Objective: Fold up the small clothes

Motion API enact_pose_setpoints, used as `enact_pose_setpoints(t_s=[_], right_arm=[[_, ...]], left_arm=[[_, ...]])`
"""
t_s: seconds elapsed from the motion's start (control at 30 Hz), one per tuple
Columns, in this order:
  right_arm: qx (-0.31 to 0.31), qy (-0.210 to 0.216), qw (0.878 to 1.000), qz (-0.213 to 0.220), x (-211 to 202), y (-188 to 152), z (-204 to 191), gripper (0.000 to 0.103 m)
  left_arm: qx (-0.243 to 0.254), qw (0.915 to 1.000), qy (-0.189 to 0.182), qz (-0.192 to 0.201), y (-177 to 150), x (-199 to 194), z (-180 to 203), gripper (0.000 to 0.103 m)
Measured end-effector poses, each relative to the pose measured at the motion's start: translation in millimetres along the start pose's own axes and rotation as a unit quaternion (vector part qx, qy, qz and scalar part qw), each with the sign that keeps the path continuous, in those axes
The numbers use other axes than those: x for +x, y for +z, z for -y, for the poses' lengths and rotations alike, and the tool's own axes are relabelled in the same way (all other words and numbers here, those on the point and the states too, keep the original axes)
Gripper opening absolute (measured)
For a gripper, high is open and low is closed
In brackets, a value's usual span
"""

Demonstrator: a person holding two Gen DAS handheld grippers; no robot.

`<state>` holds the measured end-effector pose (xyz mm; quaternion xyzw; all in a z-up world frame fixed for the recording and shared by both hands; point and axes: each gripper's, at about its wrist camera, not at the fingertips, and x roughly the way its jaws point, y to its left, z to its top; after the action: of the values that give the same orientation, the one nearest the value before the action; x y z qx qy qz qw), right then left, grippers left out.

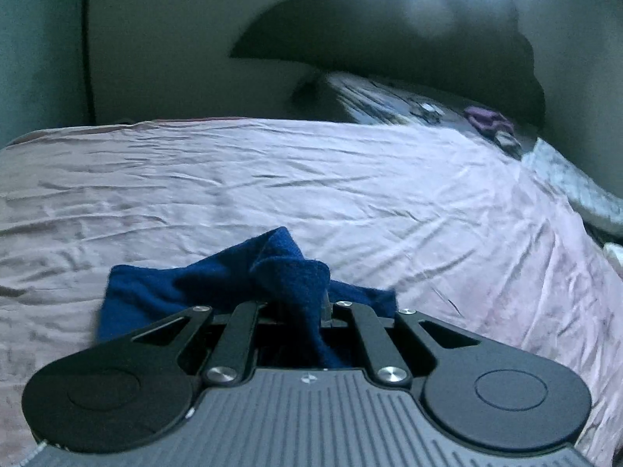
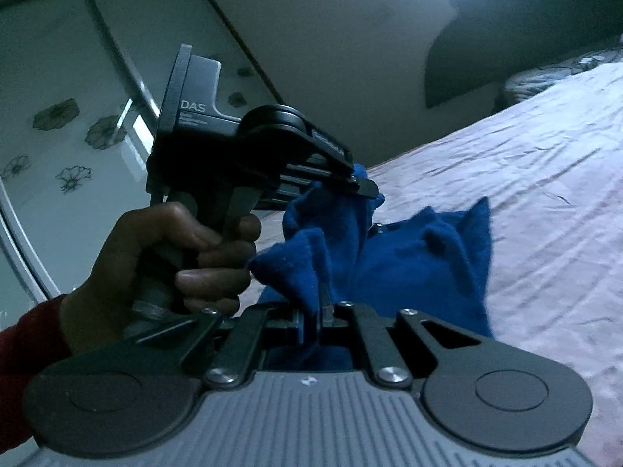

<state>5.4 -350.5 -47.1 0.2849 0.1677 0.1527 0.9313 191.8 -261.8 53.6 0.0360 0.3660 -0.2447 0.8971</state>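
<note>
A dark blue knitted garment point(image 1: 218, 284) hangs bunched over the lilac bed sheet point(image 1: 350, 194). In the left wrist view my left gripper point(image 1: 307, 307) is shut on a fold of it, and the cloth covers the fingertips. In the right wrist view my right gripper point(image 2: 317, 311) is shut on another edge of the blue garment point(image 2: 420, 268), which sags between the two grips down to the sheet point(image 2: 545, 194). The left gripper point(image 2: 364, 186) shows up and to the left, pinching a raised corner. A hand point(image 2: 175, 257) with a red sleeve holds it.
A dark headboard point(image 1: 389, 31) stands at the far end of the bed, with patterned bedding point(image 1: 389, 101) and a small purple cloth point(image 1: 486, 118) below it. A black cable point(image 1: 87, 58) runs down the wall. Wardrobe doors with flower prints point(image 2: 58, 124) stand on the left.
</note>
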Motion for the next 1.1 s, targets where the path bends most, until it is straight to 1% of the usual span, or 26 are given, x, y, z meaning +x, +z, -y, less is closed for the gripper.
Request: enact_pose_setpoints(t_s=[0.3, 0.43, 0.57, 0.83, 0.9, 0.93, 0.97, 1.03, 1.1], right_arm=[[0.022, -0.02, 1.0, -0.002, -20, -6, 20, 0.005], [0.042, -0.026, 0.999, -0.009, -25, -10, 29, 0.005], [0.064, -0.028, 0.997, -0.019, -26, -15, 38, 0.005], [0.077, -0.033, 0.996, -0.035, -25, -20, 44, 0.005], [0.08, -0.032, 0.996, -0.039, -24, -20, 46, 0.005], [0.081, -0.032, 0.995, -0.04, -25, -21, 46, 0.005], [0.082, -0.032, 0.995, -0.042, -25, -21, 46, 0.005], [0.087, -0.033, 0.995, -0.046, -24, -22, 47, 0.005], [0.092, -0.032, 0.994, -0.049, -24, -23, 49, 0.005]], left_arm=[[0.039, 0.999, -0.012, -0.018, -14, 24, 37, 0.008], [0.056, 0.9979, -0.008, -0.033, -23, 35, 49, 0.008], [0.059, 0.9973, -0.002, -0.045, -28, 44, 52, 0.008], [0.066, 0.9964, 0.004, -0.054, -31, 48, 55, 0.01], [0.067, 0.9962, 0.004, -0.056, -31, 49, 55, 0.011], [0.068, 0.9961, 0.004, -0.057, -31, 49, 56, 0.014], [0.069, 0.9959, 0.003, -0.058, -31, 49, 57, 0.022], [0.072, 0.9957, 0.004, -0.058, -31, 49, 59, 0.023], [0.075, 0.9955, 0.004, -0.057, -31, 48, 60, 0.03]])
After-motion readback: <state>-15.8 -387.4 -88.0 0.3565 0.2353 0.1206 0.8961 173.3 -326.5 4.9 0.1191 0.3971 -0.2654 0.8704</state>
